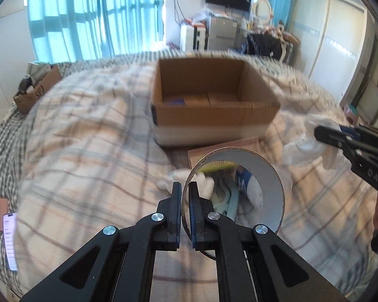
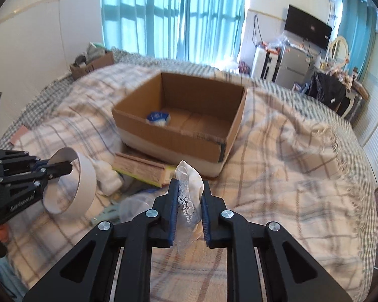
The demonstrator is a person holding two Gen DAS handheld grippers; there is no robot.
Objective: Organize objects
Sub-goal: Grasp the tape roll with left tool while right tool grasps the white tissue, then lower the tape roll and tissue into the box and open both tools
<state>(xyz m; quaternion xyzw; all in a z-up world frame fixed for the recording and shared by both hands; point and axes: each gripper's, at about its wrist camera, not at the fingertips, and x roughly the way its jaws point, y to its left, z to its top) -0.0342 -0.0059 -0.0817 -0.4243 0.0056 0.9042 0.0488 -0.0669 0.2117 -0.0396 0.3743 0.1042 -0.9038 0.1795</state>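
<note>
My left gripper (image 1: 185, 188) is shut on the wall of a wide white tape roll (image 1: 269, 188) and holds it above the bed; the same roll (image 2: 85, 183) hangs at the left of the right wrist view. My right gripper (image 2: 189, 186) is shut on a white lacy cloth (image 2: 190, 196), seen in the left wrist view as a white bundle (image 1: 310, 143) at the right. An open cardboard box (image 2: 168, 138) sits ahead on the plaid blanket with a small blue-and-white item (image 2: 158, 118) inside. Below the grippers lie a flat tan box (image 2: 141, 167) and white socks (image 2: 108, 176).
A smaller cardboard box (image 1: 35, 88) with clutter sits at the bed's far left. A phone (image 1: 10, 241) lies at the left edge. Beyond the bed are blue curtains (image 2: 174, 15), a wall screen (image 2: 307, 26) and cluttered furniture (image 2: 289, 63). The blanket (image 2: 302, 163) spreads right of the box.
</note>
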